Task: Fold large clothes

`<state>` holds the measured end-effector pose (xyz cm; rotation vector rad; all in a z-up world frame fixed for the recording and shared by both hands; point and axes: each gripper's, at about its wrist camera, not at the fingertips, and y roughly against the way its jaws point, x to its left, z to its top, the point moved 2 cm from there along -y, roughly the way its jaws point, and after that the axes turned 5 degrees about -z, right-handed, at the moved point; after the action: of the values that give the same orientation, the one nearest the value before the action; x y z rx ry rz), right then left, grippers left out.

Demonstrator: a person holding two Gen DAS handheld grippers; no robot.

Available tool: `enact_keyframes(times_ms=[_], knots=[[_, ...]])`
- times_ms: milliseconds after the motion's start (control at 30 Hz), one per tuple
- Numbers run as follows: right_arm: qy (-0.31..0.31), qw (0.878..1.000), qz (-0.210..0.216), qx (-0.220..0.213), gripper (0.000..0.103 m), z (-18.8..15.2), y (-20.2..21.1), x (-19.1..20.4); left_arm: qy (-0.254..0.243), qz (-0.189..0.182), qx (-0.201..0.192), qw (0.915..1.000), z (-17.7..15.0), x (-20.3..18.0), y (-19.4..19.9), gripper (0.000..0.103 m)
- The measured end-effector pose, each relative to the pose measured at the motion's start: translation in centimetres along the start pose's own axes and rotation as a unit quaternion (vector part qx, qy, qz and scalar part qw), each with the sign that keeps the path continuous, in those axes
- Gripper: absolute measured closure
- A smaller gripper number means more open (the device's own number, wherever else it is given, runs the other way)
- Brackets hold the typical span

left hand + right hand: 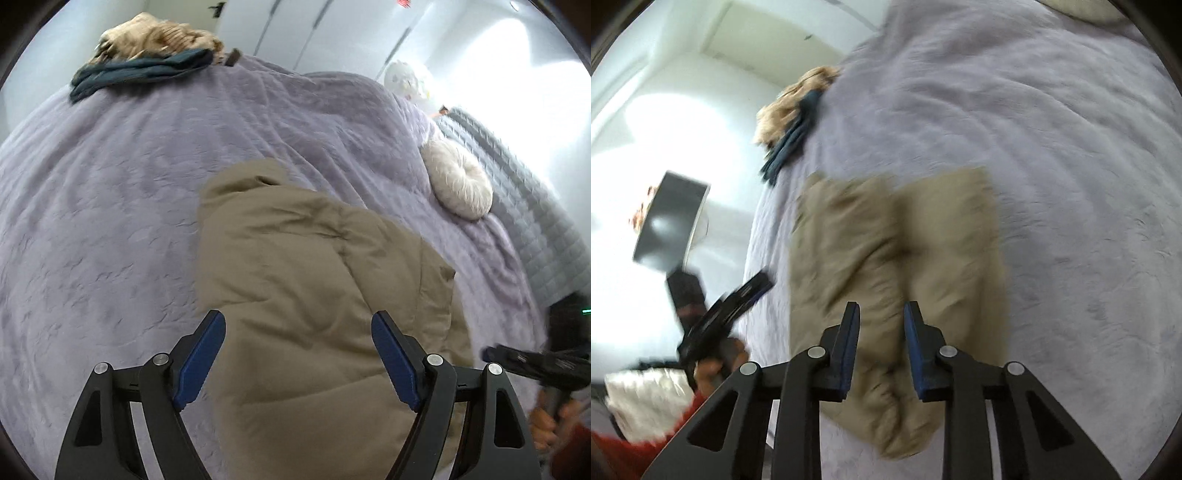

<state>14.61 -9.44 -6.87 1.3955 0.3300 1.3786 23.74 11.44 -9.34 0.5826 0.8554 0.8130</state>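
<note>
Currently the tan jacket lies folded on the bed near its front edge; left gripper jaws gape wide, right gripper jaws stand narrowly apart, both empty.

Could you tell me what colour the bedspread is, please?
The bedspread is pale lilac; the left wrist view shows it best.

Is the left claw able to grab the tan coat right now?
Probably yes. The left claw is open above the tan coat, which lies bare on the purple blanket, with nothing between them.
</note>
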Motion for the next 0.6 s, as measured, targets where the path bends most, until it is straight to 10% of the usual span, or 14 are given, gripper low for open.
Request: enact_keyframes(times_ms=[300, 600], knots=[[0.043, 0.996, -0.069, -0.034, 0.076, 2.1, -4.0, 2.4, -0.057, 0.071, 0.026, 0.9955, -2.5, -3.2, -5.1, 0.021], [0.001, 0.994, -0.105, 0.015, 0.078, 2.4, -10.6, -3.7, -0.082, 0.107, 0.031, 0.9904, -3.4, -4.6, -6.8, 0.021]])
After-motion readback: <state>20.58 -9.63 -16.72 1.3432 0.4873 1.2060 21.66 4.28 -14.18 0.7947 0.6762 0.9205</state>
